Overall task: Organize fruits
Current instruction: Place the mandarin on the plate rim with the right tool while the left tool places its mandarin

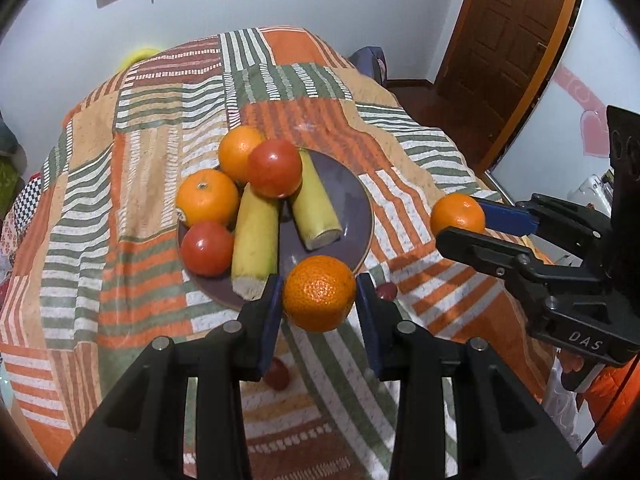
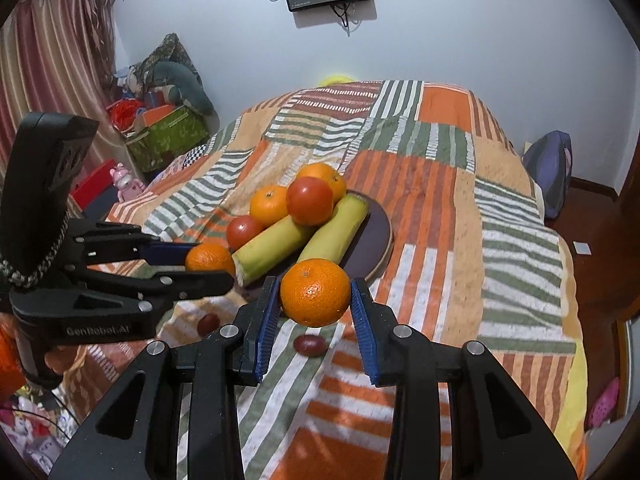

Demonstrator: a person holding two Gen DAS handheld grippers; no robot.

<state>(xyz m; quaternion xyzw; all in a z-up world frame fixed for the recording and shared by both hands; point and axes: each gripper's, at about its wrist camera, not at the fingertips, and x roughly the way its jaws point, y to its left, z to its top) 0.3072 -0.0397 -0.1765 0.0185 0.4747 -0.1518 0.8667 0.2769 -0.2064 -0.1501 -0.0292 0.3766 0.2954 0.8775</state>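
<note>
A dark purple plate (image 1: 352, 200) (image 2: 378, 236) lies on the striped quilt. It holds two bananas (image 1: 256, 236) (image 2: 334, 230), two oranges (image 1: 207, 197) (image 2: 269, 205) and two tomatoes (image 1: 274, 168) (image 2: 309, 201) in a pile. My left gripper (image 1: 319, 300) (image 2: 196, 262) is shut on an orange (image 1: 319, 293) (image 2: 210, 259) just above the plate's near rim. My right gripper (image 2: 315, 300) (image 1: 460, 224) is shut on another orange (image 2: 315, 292) (image 1: 458, 214), held right of the plate.
Two small dark red fruits (image 2: 309, 345) (image 2: 208, 322) lie on the quilt (image 1: 152, 152) (image 2: 440, 184) below the grippers. A wooden door (image 1: 516, 32) stands right. Boxes and toys (image 2: 160, 128) crowd the floor on the left side of the bed.
</note>
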